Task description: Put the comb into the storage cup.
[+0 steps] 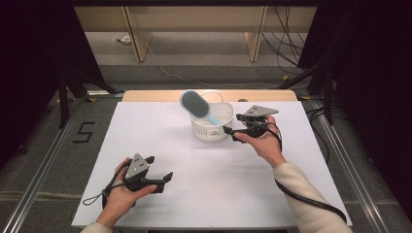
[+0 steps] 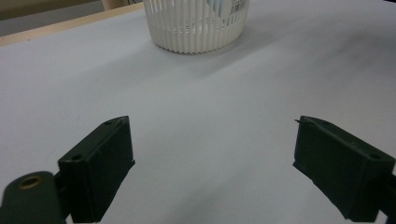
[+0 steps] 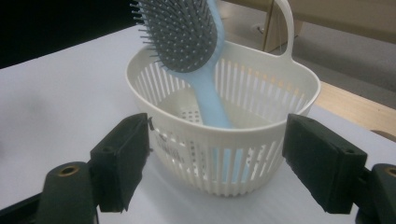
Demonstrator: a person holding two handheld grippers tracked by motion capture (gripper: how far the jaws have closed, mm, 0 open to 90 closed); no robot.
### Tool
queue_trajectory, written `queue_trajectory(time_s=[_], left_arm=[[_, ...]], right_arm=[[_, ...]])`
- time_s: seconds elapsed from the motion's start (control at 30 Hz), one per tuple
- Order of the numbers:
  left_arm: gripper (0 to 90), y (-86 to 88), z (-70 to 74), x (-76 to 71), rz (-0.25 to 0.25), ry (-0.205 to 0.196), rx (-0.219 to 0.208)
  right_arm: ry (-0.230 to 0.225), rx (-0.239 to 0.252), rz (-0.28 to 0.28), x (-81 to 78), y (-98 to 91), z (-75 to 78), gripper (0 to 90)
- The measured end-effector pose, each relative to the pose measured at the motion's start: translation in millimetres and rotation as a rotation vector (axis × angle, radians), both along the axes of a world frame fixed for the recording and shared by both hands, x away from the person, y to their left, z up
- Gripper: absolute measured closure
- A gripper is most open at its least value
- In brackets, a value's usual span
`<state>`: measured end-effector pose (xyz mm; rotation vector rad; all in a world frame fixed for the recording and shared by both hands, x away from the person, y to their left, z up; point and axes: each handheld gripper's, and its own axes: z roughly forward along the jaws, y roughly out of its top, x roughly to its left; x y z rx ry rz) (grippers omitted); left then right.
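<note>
— Hairbrush (image 3: 187, 42) first: where does it sit?

— Handle down in my white slatted basket (image 1: 211, 124), near the far edge of the white table (image 1: 194, 194). Its blue handle rests inside, and the grey bristled head leans out over the rim.

— And your right gripper (image 1: 232, 134)?

— Just beside the basket, jaws spread wide, the basket wall ahead of them, nothing pinched.

— The left gripper (image 1: 163, 177)?

— Near my edge of the table, well apart from the basket, jaws gaping over bare white surface, holding nothing.
</note>
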<state>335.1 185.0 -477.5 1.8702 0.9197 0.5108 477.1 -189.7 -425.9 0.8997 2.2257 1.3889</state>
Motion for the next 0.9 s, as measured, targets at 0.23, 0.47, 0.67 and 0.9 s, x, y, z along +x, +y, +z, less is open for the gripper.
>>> queue_trajectory(time_s=[0.23,0.47,0.67,0.9], left_arm=[[11.0,-0.2,0.2,-0.1,0.000,0.000,0.002],[11.0,-0.1,0.2,-0.1,-0.001,-0.001,0.002],[11.0,-0.1,0.2,-0.2,0.000,-0.001,0.002],[11.0,0.0,0.4,-0.3,0.000,-0.002,0.004]], right_arm=[[-0.002,-0.010,0.004,-6.4,-5.1,-1.3,23.1],[0.001,-0.014,0.009,-11.5,-8.8,-2.3,22.9],[0.009,-0.015,0.022,-16.8,-11.6,-4.9,22.7],[0.009,-0.017,0.026,-22.2,-15.2,-5.1,22.6]])
